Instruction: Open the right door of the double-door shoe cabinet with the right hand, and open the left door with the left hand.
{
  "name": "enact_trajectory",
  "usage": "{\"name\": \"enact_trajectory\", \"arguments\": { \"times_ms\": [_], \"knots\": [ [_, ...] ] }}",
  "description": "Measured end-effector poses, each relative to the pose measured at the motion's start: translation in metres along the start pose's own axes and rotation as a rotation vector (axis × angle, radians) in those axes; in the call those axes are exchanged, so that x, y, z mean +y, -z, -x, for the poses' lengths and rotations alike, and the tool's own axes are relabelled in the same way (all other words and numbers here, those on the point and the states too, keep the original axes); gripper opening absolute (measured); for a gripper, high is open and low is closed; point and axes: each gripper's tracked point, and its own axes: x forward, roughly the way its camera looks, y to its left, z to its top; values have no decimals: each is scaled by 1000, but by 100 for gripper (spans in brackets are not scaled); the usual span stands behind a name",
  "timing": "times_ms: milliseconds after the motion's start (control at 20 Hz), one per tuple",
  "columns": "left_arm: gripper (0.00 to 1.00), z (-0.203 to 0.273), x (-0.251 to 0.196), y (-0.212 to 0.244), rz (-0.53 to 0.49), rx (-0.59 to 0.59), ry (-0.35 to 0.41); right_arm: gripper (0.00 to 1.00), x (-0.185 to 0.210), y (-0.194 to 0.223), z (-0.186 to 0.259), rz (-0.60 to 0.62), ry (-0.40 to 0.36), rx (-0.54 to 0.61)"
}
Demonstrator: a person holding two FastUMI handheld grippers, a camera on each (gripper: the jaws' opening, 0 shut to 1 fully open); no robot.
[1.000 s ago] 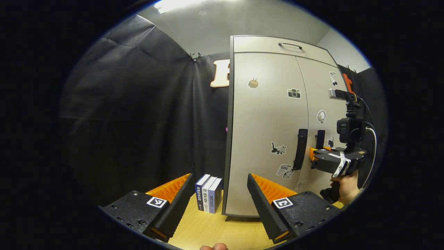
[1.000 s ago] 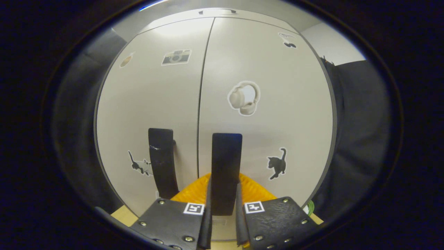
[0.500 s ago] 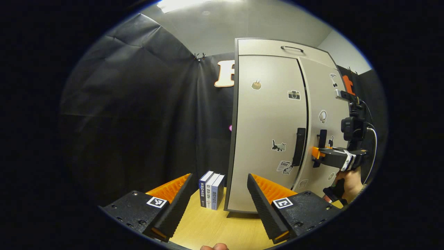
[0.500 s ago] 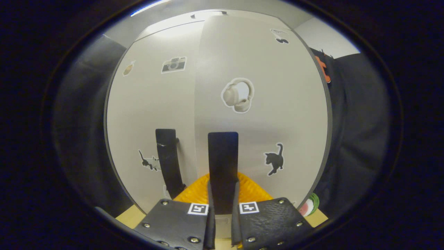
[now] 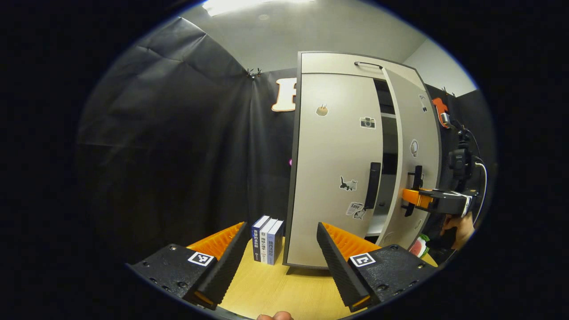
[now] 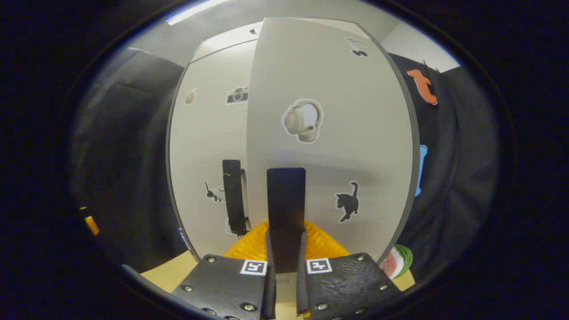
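Right gripper view has the right hand-held gripper (image 6: 286, 284) pinching the vertical black handle (image 6: 286, 213) of the shoe cabinet's right door (image 6: 329, 133), both fingers pressed against its sides near the lower end. That door stands partly swung out from the cabinet, its free edge forward of the left door (image 6: 209, 146), which sits closed with its own black handle (image 6: 234, 195) untouched. From the left gripper view, the gap between the doors shows a dark interior with shelves, and the left hand-held gripper (image 5: 278, 249) hangs well back from the cabinet with its fingers spread wide, gripping nothing, above the wooden surface (image 5: 275, 289). Three books (image 5: 267, 240) stand just beside the cabinet's left side. The main risk, as I judge it, is the grip sitting low on the handle: pulling in a straight line instead of following the hinge arc could let the handle slide out of the fingers, or drag the light cabinet forward across the surface. Reaching in with the left hand too early could also crowd the two hands together near the middle
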Motion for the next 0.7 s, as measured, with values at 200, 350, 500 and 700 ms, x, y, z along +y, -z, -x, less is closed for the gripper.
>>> {"name": "enact_trajectory", "arguments": {
  "times_ms": [200, 350, 500, 700],
  "knots": [
    [91, 6, -3, -1, -10, -3, 1, 18, -4, 0, 10, -8, -39, 6],
    [95, 8, -7, 1, -3, -1, 2, 18, -7, 0, 17, -18, -58, 11],
    [95, 9, -12, 5, 2, 8, 8, 18, -11, -1, 22, -8, -61, 16],
    [95, 9, -21, 9, 6, 17, 17, 18, -19, -1, 31, -11, -42, 15]
  ]
}}
